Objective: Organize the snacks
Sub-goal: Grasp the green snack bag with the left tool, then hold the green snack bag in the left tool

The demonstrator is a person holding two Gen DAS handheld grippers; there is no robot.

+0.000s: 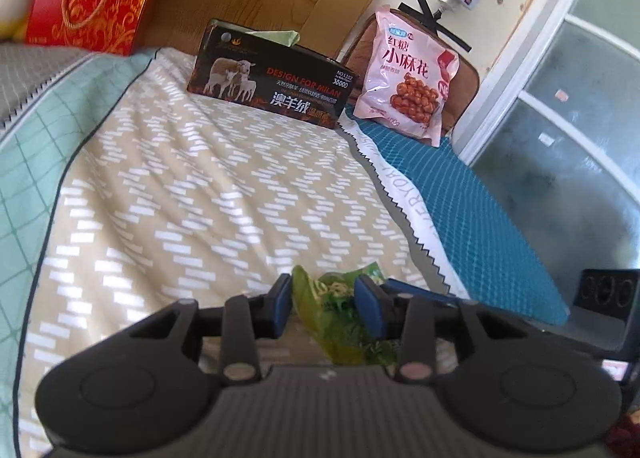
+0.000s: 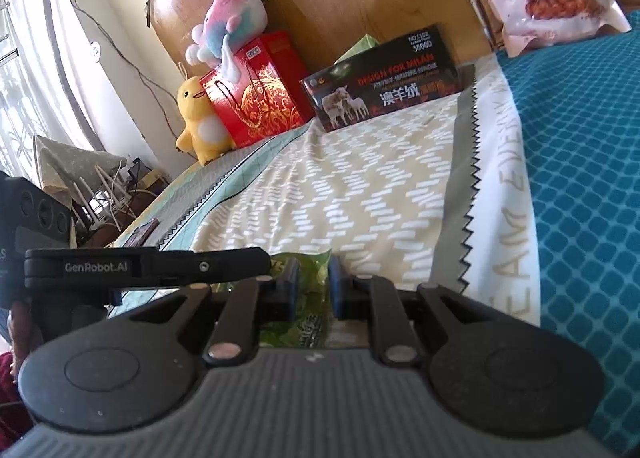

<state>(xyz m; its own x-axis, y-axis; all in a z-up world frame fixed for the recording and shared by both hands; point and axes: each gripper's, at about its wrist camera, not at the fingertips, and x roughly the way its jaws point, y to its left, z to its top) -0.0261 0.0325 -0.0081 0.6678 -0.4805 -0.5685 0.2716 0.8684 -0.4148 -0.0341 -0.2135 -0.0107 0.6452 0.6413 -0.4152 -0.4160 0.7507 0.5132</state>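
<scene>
Both grippers are clamped on the same green snack packet [image 1: 340, 322], low over the bed.

Left gripper [image 1: 326, 308]: blue pads [image 1: 280, 306] pinch the packet from both sides, the film crumpled between them. From the left wrist camera the packet's long axis runs roughly along the fingers, one end poking out past the fingertips toward the far end of the bed, the other tucked back under the gripper body. The exact ends are hard to read; the film is bunched.

Right gripper [image 2: 314, 286]: jaws narrow, pads pressing on the same green packet [image 2: 308, 290]. Here too it lies lengthwise between the fingers, print visible on the near part. The left gripper's black finger [image 2: 160, 266] comes in from the left of this view and reaches the packet's left edge.

The packet sits above the beige chevron bedspread [image 1: 200, 198], near the zigzag seam where it meets the teal blanket [image 1: 480, 218]. Whether it touches the fabric can't be told.

Far end of the bed: a black carton [image 1: 272, 86] printed with sheep, something green sticking out of its top; a pink snack bag [image 1: 408, 74] standing upright to its right, leaning on a brown cushion [image 1: 468, 86]. A red gift bag [image 2: 260, 90] sits left of the carton, with a yellow plush [image 2: 200, 118] beside it and a pastel plush [image 2: 232, 22] on top.
</scene>
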